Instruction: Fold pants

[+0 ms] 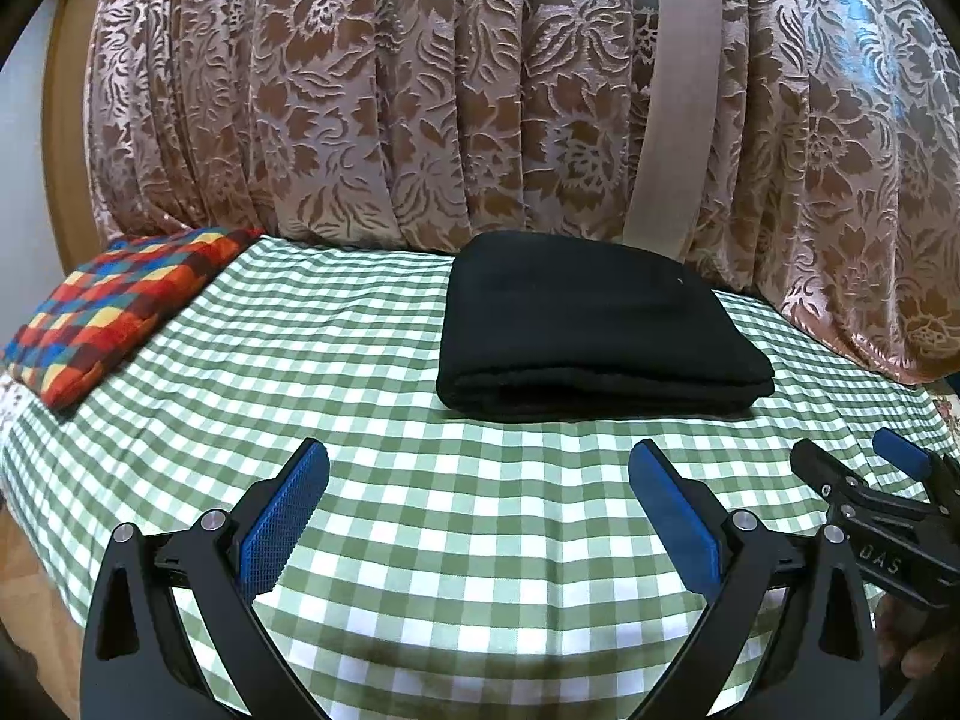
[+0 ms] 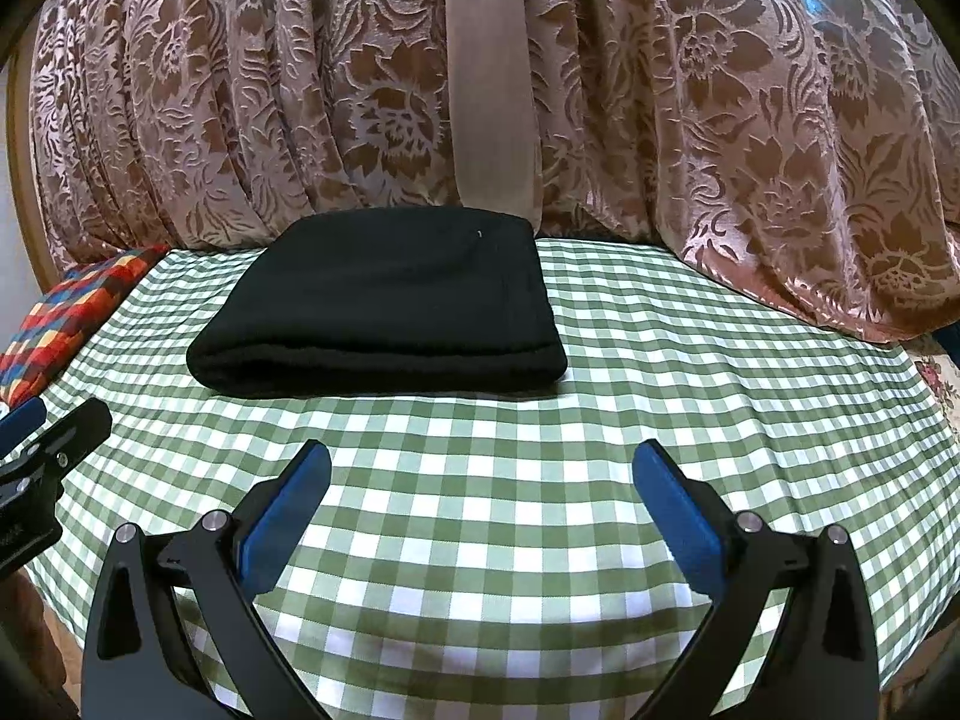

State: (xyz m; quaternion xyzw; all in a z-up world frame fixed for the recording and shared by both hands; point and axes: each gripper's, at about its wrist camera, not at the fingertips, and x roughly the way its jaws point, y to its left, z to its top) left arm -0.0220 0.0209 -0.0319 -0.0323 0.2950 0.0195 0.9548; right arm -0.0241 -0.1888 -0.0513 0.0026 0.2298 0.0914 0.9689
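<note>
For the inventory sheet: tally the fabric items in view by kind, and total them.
Folded black pants: 1
Multicoloured checked cushion: 1
Green-and-white checked cloth: 1
Floral curtain: 1
Total: 4

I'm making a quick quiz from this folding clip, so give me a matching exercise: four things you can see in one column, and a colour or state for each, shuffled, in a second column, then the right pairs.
Things:
1. pants
2. tablecloth
3. cushion
4. left gripper

Descriptions:
A. green and white checks
B. jaws wide apart, nothing between them
C. black, folded into a flat bundle
D. multicoloured patchwork at the table's left edge

Pairs: 1-C, 2-A, 3-D, 4-B
</note>
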